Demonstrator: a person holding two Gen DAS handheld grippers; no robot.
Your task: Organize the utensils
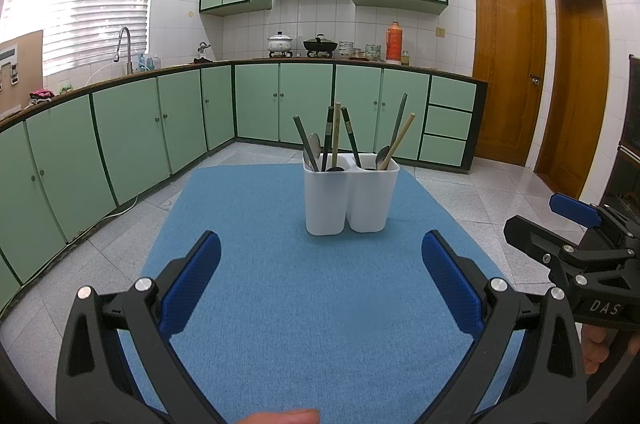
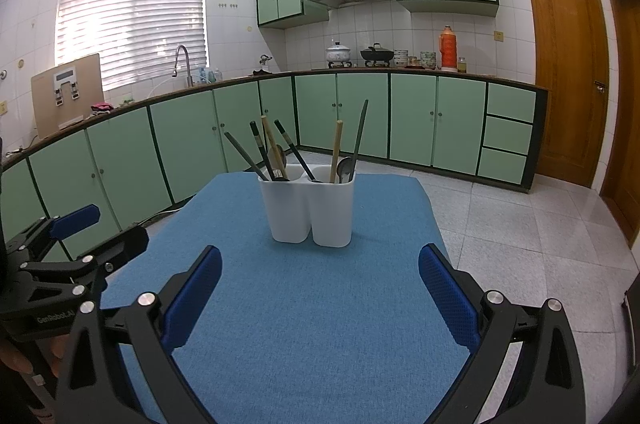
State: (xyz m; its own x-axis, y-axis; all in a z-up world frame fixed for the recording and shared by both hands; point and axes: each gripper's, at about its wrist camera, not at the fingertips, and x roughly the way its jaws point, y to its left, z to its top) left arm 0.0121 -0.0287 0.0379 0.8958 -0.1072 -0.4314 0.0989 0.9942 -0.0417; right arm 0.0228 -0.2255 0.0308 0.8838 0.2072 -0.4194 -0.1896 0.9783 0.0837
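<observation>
Holder: white two-compartment utensil holder (image 1: 351,197) stands upright on the blue mat (image 1: 304,296), toward its far half, roughly centred between the two claws. Its two tubs sit side by side, touching.

Left compartment: dark chopsticks (image 1: 329,137) and one pale wooden chopstick (image 1: 337,131) stand handle-up, long axes near vertical, fanned slightly outward. A metal spoon (image 1: 313,147) rests among them, bowl up.

Right compartment: a long dark utensil handle (image 1: 400,117) and a pale wooden stick (image 1: 400,139) lean to the right, tips pointing up and away from the divider. A second spoon bowl (image 1: 383,153) shows just above the rim.

Surface: mat covers the surface; bare mat between holder and claws.

Left claw: left claw (image 1: 320,278) spread wide, blue pads (image 1: 192,282) well apart, nothing between them. It points straight at the holder, well short of it.

Right claw: right claw (image 2: 320,282) likewise wide open and empty, blue pads (image 2: 450,298) well apart, aimed at the holder from slightly right. In the left wrist view it shows at the right edge (image 1: 560,228), off the mat's side.

Hand: a fingertip (image 1: 284,416) shows at the lower edge of the left wrist view.

Background: green cabinets (image 1: 120,135), tiled floor (image 1: 500,216), wooden door (image 1: 506,63).
</observation>
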